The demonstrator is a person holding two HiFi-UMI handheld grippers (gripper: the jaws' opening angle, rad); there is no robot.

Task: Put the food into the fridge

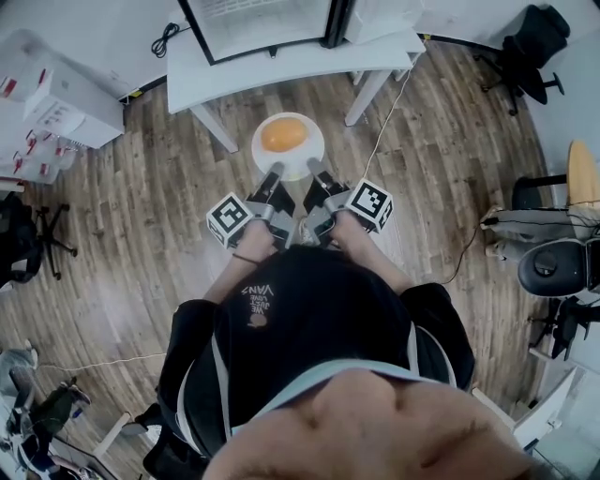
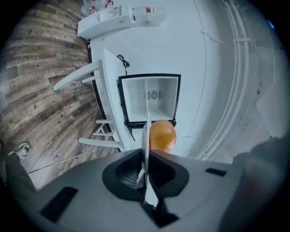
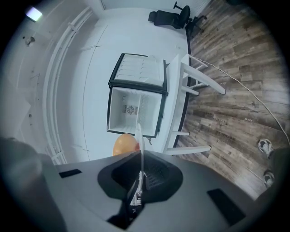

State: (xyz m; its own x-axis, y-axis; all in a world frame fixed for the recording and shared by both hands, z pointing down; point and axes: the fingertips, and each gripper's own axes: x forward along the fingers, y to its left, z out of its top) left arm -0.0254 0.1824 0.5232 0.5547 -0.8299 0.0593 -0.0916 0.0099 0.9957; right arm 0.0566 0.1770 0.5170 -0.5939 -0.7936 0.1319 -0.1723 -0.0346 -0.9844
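left gripper [image 1: 273, 174]: we see jaws clamped on the plate [image 1: 314, 156] rim, near edge
right gripper [image 1: 317, 172]: same; jaws nipped on the rim just beside the left
orange [image 1: 283, 134]: sits mid-plate; plate held level over wood floor [image 1: 141, 206]
fridge [image 1: 267, 23]: door open, on white table [image 1: 281, 67]; well apart from plate

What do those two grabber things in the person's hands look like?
Both the left gripper and right gripper are grey and black, each with a white cube bearing black square markers. The person wears a black short-sleeved T-shirt.
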